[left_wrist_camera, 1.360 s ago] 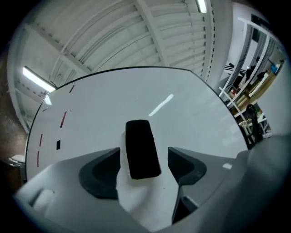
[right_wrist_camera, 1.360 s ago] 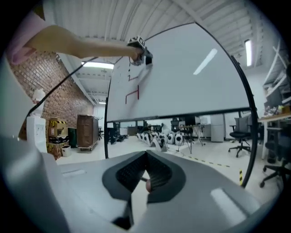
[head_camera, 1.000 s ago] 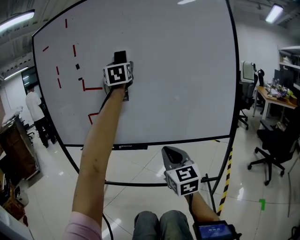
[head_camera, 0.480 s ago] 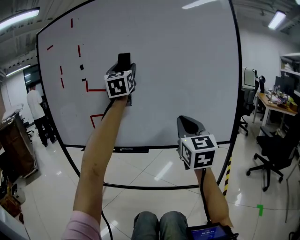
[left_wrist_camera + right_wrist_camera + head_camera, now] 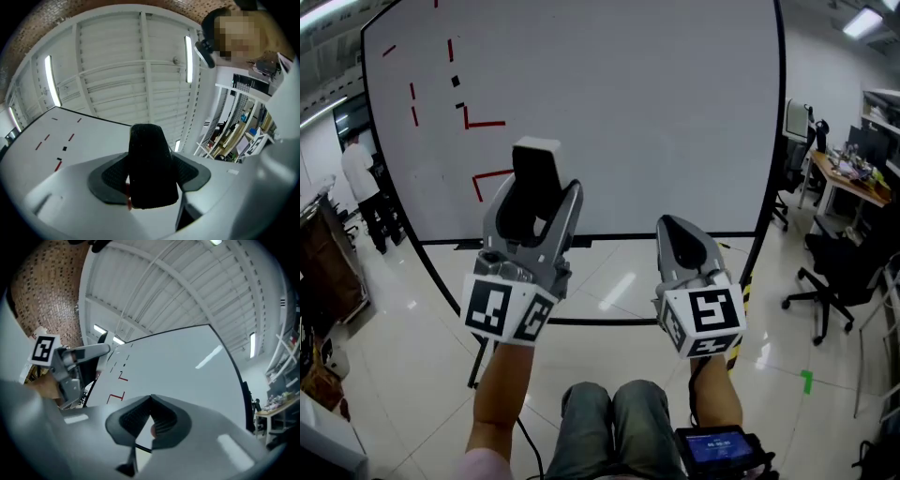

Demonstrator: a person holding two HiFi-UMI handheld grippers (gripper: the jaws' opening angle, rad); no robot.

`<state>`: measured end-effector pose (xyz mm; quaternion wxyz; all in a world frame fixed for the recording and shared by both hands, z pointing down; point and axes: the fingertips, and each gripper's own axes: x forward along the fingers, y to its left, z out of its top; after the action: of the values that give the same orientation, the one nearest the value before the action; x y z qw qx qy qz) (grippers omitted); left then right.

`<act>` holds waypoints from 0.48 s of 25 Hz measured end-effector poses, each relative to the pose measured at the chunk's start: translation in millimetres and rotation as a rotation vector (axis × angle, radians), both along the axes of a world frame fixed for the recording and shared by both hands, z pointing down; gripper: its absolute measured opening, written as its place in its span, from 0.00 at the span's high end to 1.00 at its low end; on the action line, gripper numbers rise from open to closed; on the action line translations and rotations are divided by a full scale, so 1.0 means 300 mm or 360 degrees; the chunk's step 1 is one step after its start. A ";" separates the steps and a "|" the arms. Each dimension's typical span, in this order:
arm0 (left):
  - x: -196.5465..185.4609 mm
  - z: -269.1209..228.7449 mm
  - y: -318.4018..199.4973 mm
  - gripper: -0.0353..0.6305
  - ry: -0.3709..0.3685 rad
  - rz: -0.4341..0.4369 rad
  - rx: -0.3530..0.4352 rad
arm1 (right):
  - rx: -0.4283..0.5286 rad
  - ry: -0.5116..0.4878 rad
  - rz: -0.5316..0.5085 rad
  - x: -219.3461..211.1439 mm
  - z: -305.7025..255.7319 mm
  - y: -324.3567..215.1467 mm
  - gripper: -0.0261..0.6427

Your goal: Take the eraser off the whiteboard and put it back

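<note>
Head view: black felt eraser with white back (image 5: 535, 161), now lifted clear of black-framed whiteboard (image 5: 656, 112), clamped between left gripper (image 5: 536, 199) jaws, removal done, return pending; right gripper (image 5: 675, 230) closed, empty.

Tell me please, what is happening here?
A person holds a tool in each hand. The left tool grips the eraser, which is off the whiteboard and held up in front of it. The right tool is shut and empty, beside the left one. The eraser is not yet back on the board.
</note>
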<state>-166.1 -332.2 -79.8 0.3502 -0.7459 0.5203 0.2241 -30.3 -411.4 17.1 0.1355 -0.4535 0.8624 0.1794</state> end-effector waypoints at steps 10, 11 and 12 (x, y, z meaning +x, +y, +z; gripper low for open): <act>0.079 0.882 0.414 0.52 0.0286 -0.0123 -0.0477 | -0.0057 -0.0062 -0.0069 0.069 0.499 0.501 0.95; 0.080 0.956 0.445 0.52 0.0304 -0.0139 -0.0542 | -0.0095 -0.0068 -0.0089 0.063 0.567 0.543 0.96; 0.088 1.027 0.476 0.52 0.0316 -0.0143 -0.0600 | -0.0137 -0.0057 -0.0102 0.056 0.640 0.581 0.96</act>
<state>-139.7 -189.5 228.3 0.1611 -0.7485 0.6177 0.1794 -13.4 -237.2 209.3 0.1371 -0.4343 0.8808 0.1296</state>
